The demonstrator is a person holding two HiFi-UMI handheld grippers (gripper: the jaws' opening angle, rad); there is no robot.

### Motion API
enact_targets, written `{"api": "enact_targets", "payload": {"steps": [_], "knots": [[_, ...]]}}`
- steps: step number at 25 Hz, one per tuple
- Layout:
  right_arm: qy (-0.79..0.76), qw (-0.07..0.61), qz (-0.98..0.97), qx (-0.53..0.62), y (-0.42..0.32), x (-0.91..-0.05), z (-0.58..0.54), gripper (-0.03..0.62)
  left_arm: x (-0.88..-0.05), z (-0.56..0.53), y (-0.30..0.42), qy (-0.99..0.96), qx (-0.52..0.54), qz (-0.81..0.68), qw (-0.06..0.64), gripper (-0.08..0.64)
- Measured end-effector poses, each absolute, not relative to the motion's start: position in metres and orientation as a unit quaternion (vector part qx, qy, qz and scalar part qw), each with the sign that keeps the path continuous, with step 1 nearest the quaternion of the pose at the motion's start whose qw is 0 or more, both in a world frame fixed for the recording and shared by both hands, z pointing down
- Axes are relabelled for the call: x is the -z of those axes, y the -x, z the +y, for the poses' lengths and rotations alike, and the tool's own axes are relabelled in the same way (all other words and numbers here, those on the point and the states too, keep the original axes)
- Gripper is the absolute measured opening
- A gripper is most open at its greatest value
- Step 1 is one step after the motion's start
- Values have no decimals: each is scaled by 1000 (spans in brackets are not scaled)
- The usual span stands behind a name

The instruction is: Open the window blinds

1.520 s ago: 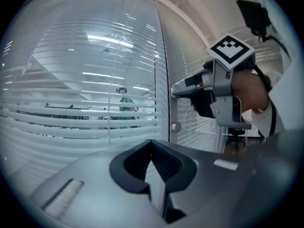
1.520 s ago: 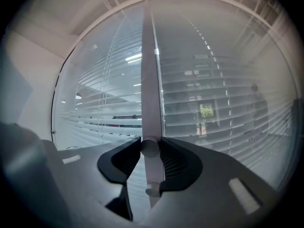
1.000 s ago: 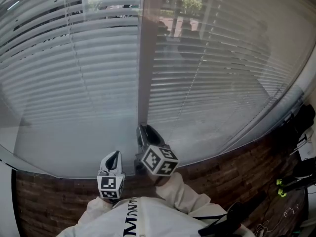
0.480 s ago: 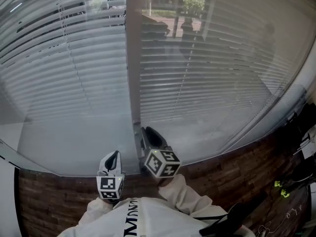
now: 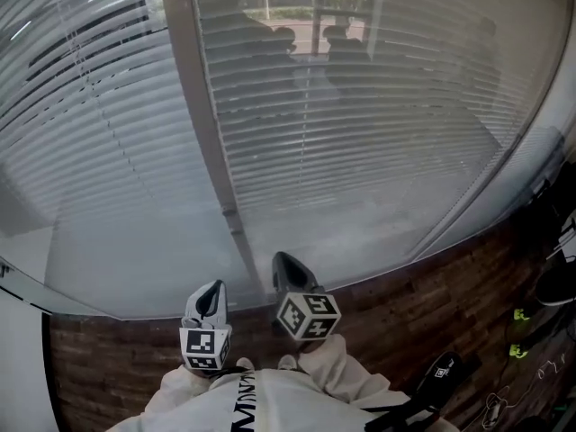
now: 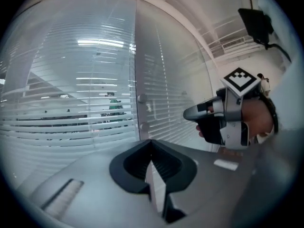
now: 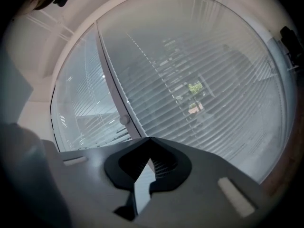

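The window blinds (image 5: 360,124) hang fully lowered behind the glass, their slats tilted nearly flat so only dim shapes show through; they are not yet opened. They come as two panels, one on each side of the upright frame post (image 5: 202,124). The left gripper view shows two small round knobs (image 6: 141,99) set one above the other on that post, and these are probably the controls that tilt the slats. That would explain why both tools are held level and aimed at the post rather than at the slats. There are two grippers. The right gripper (image 5: 288,268) sits just right of the post's foot, the closer of the two to the glass; its jaws have just been closing and now meet at the tips with nothing between them, so it looks set to press or nudge rather than pinch. The left gripper (image 5: 211,293) waits just left of the post's foot and further from the glass; its jaws are likewise together and hold nothing, so it seems to be in reserve.
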State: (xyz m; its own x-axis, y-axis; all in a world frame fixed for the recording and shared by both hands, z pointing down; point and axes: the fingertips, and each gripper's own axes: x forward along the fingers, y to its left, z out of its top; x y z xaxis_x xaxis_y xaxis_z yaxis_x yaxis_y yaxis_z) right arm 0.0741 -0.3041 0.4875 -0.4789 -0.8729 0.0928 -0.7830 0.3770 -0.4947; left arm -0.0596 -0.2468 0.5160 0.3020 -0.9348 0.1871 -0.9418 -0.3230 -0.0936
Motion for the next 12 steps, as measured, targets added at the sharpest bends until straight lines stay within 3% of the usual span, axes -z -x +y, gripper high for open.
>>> {"api": "enact_targets", "payload": {"steps": [12], "knots": [[567,63,777,268,-116,-530,-235,2,-511,-205,33,-844,-88,-529,4,0]]}}
